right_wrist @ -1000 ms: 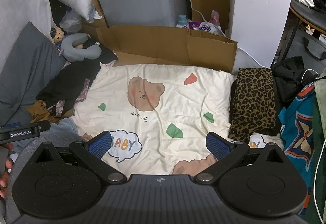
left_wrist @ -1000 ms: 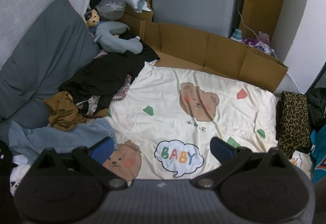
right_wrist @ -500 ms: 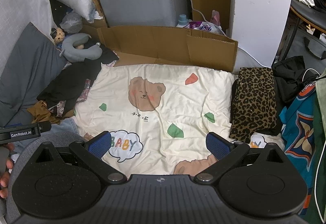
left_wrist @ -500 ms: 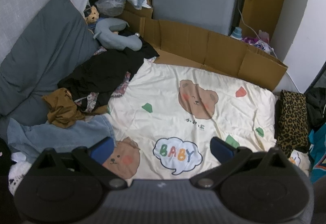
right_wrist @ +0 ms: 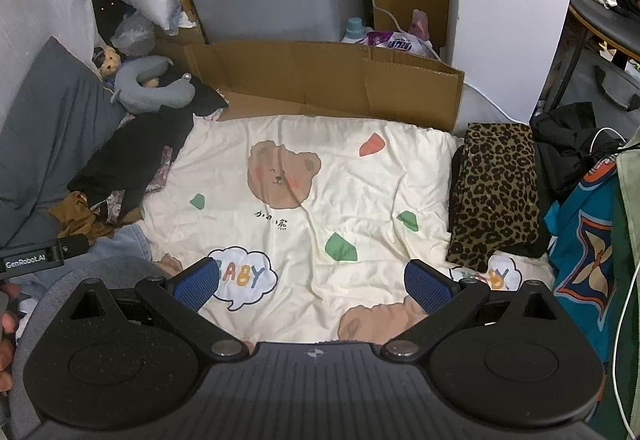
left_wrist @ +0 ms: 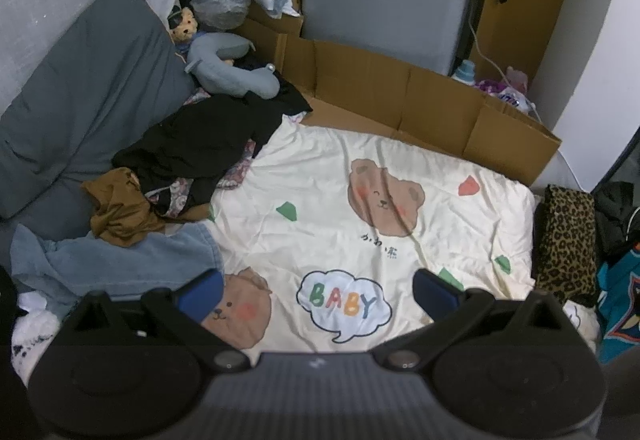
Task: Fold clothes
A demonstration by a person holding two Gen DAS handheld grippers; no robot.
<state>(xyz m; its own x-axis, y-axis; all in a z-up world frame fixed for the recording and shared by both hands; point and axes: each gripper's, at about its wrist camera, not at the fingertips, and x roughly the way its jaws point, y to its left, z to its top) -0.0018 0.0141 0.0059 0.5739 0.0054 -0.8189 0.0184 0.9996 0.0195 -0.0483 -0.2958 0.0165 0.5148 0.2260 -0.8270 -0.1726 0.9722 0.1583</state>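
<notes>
Drifting slightly toward the pile, the left hand-held gripper [left_wrist: 316,290] is hovering spread and empty, as is the right hand-held gripper [right_wrist: 312,282]; no garment is being picked yet. Crumpled clothes are lying left of the smooth cream quilt [left_wrist: 400,199]: a limp black garment [left_wrist: 200,147], a bunched brown one [left_wrist: 120,211], soft denim [left_wrist: 120,264]. A folded leopard-print piece [right_wrist: 496,191] is resting at right.

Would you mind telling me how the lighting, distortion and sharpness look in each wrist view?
Left wrist view: strong fisheye bending with dark corner vignetting, dim soft light, the cream bear quilt reasonably sharp. Right wrist view: the same barrel distortion, somewhat brighter, no harsh glare, the leopard-print garment crisp.
</notes>
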